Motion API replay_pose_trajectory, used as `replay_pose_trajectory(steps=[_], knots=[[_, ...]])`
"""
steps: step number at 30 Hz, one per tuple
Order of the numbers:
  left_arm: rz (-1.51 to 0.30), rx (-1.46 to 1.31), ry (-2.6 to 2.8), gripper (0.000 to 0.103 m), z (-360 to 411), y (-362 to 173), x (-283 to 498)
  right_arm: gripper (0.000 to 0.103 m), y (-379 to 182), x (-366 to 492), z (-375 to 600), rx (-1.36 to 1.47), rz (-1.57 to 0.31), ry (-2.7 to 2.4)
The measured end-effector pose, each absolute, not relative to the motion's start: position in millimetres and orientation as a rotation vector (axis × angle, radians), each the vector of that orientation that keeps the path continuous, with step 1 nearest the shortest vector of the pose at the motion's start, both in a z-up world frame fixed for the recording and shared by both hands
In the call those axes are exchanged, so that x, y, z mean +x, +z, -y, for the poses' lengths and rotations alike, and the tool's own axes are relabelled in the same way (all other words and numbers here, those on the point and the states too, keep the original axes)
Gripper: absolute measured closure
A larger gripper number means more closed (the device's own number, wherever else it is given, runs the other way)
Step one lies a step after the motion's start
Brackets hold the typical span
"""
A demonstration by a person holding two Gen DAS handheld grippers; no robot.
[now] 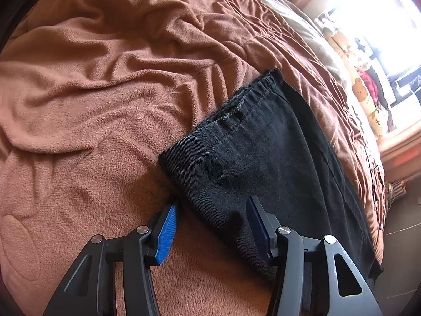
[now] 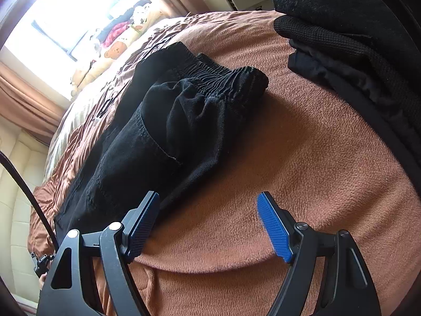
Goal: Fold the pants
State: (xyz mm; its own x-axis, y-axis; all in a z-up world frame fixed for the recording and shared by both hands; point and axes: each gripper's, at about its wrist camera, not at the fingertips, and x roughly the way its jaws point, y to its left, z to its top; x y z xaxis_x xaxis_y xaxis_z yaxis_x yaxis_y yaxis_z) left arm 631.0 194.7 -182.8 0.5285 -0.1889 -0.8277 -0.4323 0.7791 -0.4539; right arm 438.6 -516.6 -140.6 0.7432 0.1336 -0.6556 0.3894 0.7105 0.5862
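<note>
Black pants (image 1: 257, 163) on brown fleece blanket (image 1: 105, 79), unlabelled.

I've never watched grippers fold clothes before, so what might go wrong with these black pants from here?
The left gripper straddles the pants edge with its fingers apart; closing could pinch the brown blanket too. The right gripper sits mostly over blanket and might miss the cloth. The bunched waistband could make a lumpy fold.

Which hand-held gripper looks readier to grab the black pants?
Left, probably. The left hand-held gripper has the pants' near edge between its open jaws. The right hand-held gripper is open mostly over bare blanket, beside the pants.
</note>
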Motion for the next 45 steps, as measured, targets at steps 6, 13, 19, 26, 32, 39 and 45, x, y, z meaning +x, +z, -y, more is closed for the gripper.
replay_pose_trajectory(steps=[6,13,19,26,32,39,45], knots=[[-0.994,-0.645,0.166,0.049,-187,-185,634,0.027,-154,443,523,0.858,-0.702,-0.156],[-0.931,-0.75,0.175,0.049,-196,-188,638,0.027,-157,457,527,0.9,-0.656,-0.12],[-0.913,-0.828,0.127,0.052,-190,-192,628,0.028,-164,477,525,0.962,-0.614,-0.064],[-0.896,-0.893,0.146,0.089,-203,-197,638,0.077,-175,493,525,1.007,-0.61,-0.054],[-0.855,-0.82,0.132,0.097,-200,-171,636,0.098,-151,475,525,0.97,-0.538,-0.057],[-0.806,-0.813,0.107,0.098,-205,-136,630,0.099,-125,464,514,0.942,-0.502,-0.042],[-0.792,-0.793,0.084,0.099,-207,-113,621,0.1,-108,449,516,0.917,-0.504,-0.018]])
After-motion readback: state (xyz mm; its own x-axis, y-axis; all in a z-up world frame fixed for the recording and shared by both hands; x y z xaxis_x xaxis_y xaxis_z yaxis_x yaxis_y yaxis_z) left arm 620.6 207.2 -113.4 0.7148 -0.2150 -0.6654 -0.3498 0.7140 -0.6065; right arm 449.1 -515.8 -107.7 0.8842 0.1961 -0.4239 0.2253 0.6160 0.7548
